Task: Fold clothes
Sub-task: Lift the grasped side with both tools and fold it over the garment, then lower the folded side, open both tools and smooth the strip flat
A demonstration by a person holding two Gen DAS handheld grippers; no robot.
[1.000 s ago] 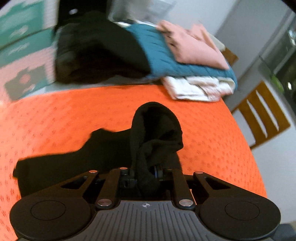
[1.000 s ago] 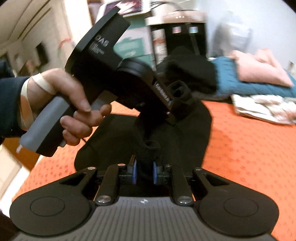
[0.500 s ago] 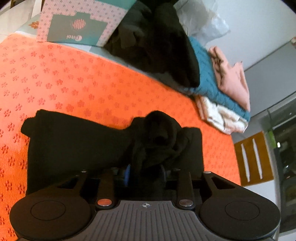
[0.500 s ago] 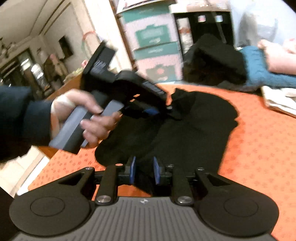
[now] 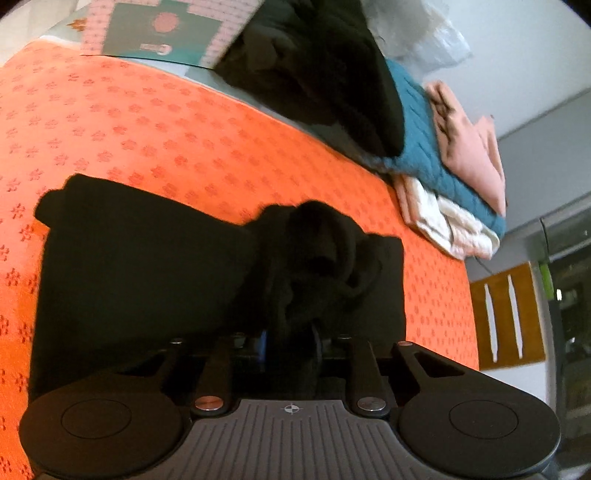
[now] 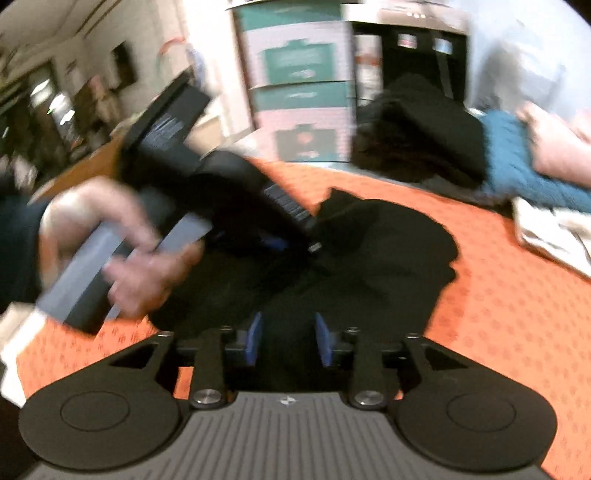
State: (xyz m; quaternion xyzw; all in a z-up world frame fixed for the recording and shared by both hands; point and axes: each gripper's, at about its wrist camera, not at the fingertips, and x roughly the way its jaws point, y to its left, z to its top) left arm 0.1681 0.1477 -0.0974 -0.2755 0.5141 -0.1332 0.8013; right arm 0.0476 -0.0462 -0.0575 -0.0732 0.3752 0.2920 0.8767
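Observation:
A black garment [image 5: 140, 266] lies spread on the orange patterned tablecloth [image 5: 184, 129]. One part of it is bunched into a lump just ahead of my left gripper [image 5: 288, 343]. The left jaws are closing, with that dark bunch pinched between them. In the right wrist view a hand [image 6: 140, 266] holds the left gripper [image 6: 291, 236] low over the garment [image 6: 388, 251]. My right gripper [image 6: 288, 338] is at the garment's near edge. Its jaws are opening, its blue pads [image 6: 255, 338] stand apart, and black cloth lies loose between them.
A pile of clothes sits at the table's far side: black [image 5: 314, 62], teal knit [image 5: 417, 140], pink [image 5: 469, 147] and white [image 5: 443, 221]. A patterned box [image 5: 166, 29] stands behind it. A wooden chair [image 5: 506, 317] is past the table's right edge.
The left gripper came down and rolled, laying the raised cloth bunch onto the garment. The right gripper's pads went from nipping the cloth to standing well apart.

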